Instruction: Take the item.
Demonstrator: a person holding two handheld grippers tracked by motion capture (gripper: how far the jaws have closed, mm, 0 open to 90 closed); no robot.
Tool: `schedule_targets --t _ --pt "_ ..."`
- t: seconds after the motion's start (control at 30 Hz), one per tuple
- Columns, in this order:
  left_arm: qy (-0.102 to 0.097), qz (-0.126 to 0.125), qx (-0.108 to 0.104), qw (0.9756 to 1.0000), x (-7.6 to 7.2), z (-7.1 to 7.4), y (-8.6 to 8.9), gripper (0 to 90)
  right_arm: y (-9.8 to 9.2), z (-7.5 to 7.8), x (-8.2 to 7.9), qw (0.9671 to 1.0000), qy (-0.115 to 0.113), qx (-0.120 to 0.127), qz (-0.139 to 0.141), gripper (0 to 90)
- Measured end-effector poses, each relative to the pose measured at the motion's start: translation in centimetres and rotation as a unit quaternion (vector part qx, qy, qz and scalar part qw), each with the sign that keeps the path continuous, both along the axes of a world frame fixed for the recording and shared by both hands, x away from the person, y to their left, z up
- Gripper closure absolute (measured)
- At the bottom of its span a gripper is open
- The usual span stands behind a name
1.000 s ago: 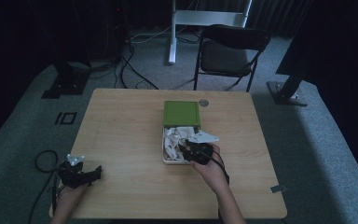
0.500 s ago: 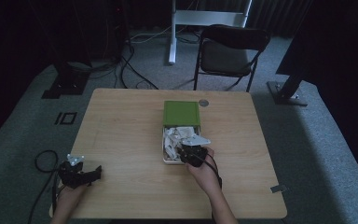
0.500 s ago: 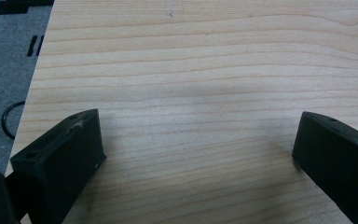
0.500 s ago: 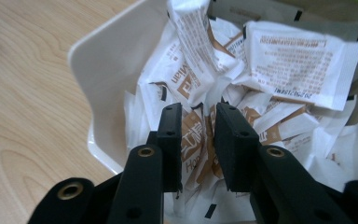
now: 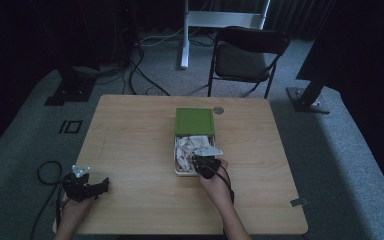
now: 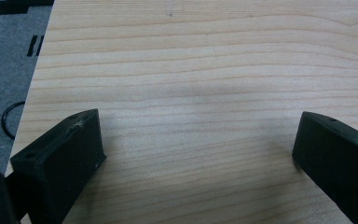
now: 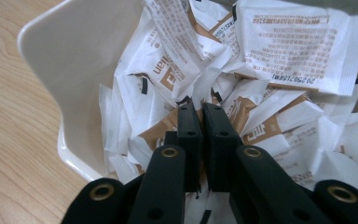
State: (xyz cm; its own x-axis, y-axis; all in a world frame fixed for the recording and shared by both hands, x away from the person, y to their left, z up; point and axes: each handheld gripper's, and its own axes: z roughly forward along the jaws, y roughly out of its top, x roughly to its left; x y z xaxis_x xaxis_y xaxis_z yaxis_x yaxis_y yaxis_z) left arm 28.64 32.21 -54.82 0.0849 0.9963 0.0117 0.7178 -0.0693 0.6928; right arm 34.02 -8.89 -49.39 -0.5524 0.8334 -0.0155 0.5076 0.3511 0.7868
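Sachets (image 7: pixel 279 51) lay heaped in the white box (image 7: pixel 81 60) at mid-desk (image 5: pixel 130 150); light, thin and crinkly, they seemed best pinched by an edge. The right gripper (image 7: pixel 201 114) had just closed its fingers among them, any catch unclear, while the left gripper (image 6: pixel 196 140) sat open over bare wood.

Right gripper (image 7: pixel 202 109) points down, its jaws just closed together; left gripper (image 6: pixel 193 140) rests with jaws spread wide.

The white box (image 5: pixel 178 155), a rounded open tray, lies just right of the table's centre, its green lid (image 5: pixel 194 121) touching it at 12 o'clock. The sachets (image 7: pixel 279 46), crumpled white packets with brown printing, lie heaped and overlapping inside the box.
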Motion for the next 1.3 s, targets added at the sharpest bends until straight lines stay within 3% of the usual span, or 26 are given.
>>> schedule_targets --t 0.67,1.03,1.3 --pt "-0.001 0.001 -0.001 1.0000 0.0 0.0 0.0 2.6 -2.1 4.9 -0.3 0.9974 -0.040 0.058 0.017 88.0" --pt "0.000 0.000 -0.001 1.0000 0.0 0.0 0.0 2.6 -4.9 8.1 0.4 0.9933 -0.076 0.086 -0.008 88.0" --pt "0.000 0.000 -0.001 1.0000 0.0 0.0 0.0 2.6 -7.5 9.0 0.9 0.9907 -0.093 0.089 -0.042 87.9"
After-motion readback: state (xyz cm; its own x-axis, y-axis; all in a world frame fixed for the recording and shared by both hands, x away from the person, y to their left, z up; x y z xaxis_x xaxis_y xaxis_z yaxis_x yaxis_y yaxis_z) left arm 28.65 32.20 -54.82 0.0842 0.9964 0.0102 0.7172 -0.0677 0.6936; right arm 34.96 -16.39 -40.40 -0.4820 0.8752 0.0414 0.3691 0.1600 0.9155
